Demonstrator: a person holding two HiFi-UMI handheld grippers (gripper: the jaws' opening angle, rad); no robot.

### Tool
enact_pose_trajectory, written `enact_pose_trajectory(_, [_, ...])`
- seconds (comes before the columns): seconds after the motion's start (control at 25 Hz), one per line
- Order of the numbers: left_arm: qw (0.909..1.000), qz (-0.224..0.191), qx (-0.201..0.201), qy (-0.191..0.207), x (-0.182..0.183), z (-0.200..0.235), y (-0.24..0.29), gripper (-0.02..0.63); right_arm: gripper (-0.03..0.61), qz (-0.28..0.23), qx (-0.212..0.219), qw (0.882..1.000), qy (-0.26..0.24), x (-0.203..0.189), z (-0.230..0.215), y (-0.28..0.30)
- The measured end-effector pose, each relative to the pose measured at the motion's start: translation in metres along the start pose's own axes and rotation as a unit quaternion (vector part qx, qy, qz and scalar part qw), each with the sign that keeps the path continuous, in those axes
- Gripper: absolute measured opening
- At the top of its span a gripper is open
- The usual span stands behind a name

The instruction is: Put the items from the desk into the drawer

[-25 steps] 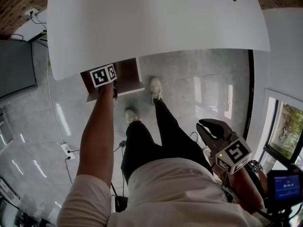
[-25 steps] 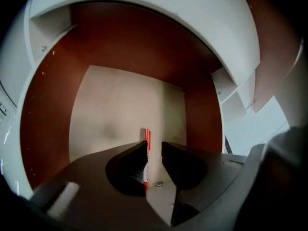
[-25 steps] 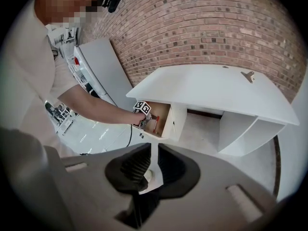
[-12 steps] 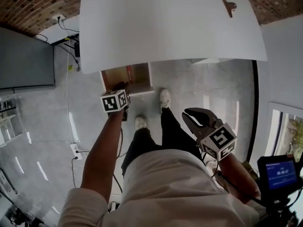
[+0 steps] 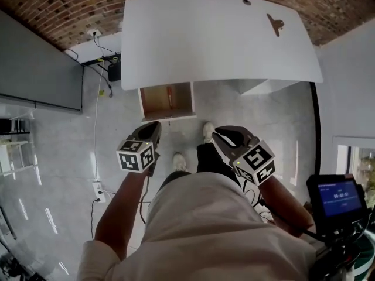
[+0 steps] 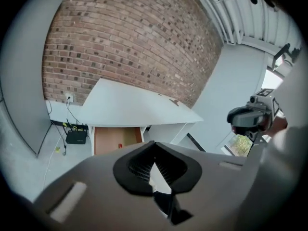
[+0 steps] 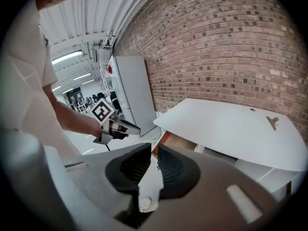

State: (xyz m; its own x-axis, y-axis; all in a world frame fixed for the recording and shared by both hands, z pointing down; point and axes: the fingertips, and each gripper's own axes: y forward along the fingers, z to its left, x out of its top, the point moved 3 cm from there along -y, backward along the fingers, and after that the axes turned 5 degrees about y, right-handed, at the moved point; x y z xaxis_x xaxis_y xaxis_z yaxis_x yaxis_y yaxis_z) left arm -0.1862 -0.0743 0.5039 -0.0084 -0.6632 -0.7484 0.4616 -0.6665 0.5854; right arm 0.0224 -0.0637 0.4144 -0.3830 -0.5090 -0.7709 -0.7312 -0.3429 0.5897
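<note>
The white desk (image 5: 217, 40) carries a black binder clip (image 5: 274, 23) near its far right and a tiny round thing (image 5: 246, 2) at the back. Under its left front the wooden drawer (image 5: 158, 101) stands open with a small red item (image 5: 169, 96) inside. My left gripper (image 5: 153, 125) is shut and empty, held back from the drawer front. My right gripper (image 5: 218, 133) is level with it, also shut on nothing. The left gripper view shows the desk (image 6: 134, 109), drawer (image 6: 108, 139) and clip (image 6: 174, 101) beyond its gripper (image 6: 154, 146). The right gripper view shows its gripper (image 7: 153, 150), the desk (image 7: 231, 124) and the clip (image 7: 273, 122).
A black box (image 5: 114, 72) with cables sits on the floor left of the desk, by a wall socket. A grey panel (image 5: 41, 63) stands at the left. The person's shoes (image 5: 208, 130) are just in front of the drawer. A device with a blue screen (image 5: 334, 196) is at the lower right.
The left gripper has drawn back from the drawer's front towards the body. The right gripper has come up and inward. The view has pulled back, and the whole desk now shows.
</note>
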Motion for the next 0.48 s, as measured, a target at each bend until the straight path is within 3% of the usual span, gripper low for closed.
enact_pose_trajectory(0.28, [0.9983,-0.011,-0.042,0.04,0.024,-0.049,-0.072,0.008,0.035,-0.014,0.002,1.0,-0.01,0.012,0.01,0.007])
enact_pose_trajectory(0.48, [0.9963,-0.017,-0.07,0.046,0.027,-0.079,-0.095,0.008,0.031,-0.024,0.006,0.999,-0.024,0.021,0.013,0.011])
